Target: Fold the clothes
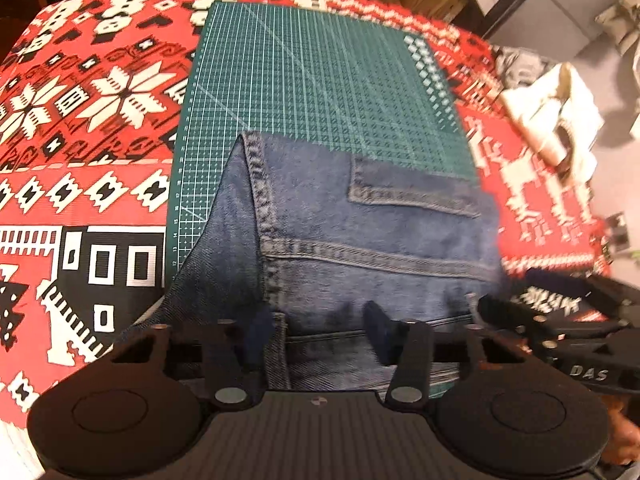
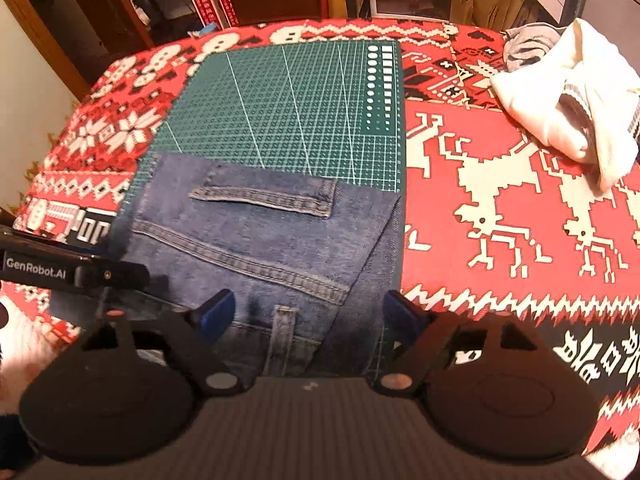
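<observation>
Folded blue jeans (image 1: pixel 360 240) lie on the green cutting mat (image 1: pixel 312 80), back pocket and waistband facing up. My left gripper (image 1: pixel 320 334) hovers open over the waistband, its fingertips (image 1: pixel 378 332) spread apart with denim beneath them. In the right wrist view the same jeans (image 2: pixel 260 240) cover the near part of the mat (image 2: pixel 288 100). My right gripper (image 2: pixel 310 314) stands wide open above the waistband and a belt loop (image 2: pixel 284 332). Each gripper shows at the edge of the other's view: the right gripper (image 1: pixel 560 320), the left gripper (image 2: pixel 72 272).
A red, white and black patterned cloth (image 2: pixel 500 200) covers the table. A crumpled white garment (image 2: pixel 572 96) and a grey one (image 2: pixel 528 46) lie at the far right. Shelves, boxes (image 2: pixel 216 0) and furniture stand beyond the table's far edge.
</observation>
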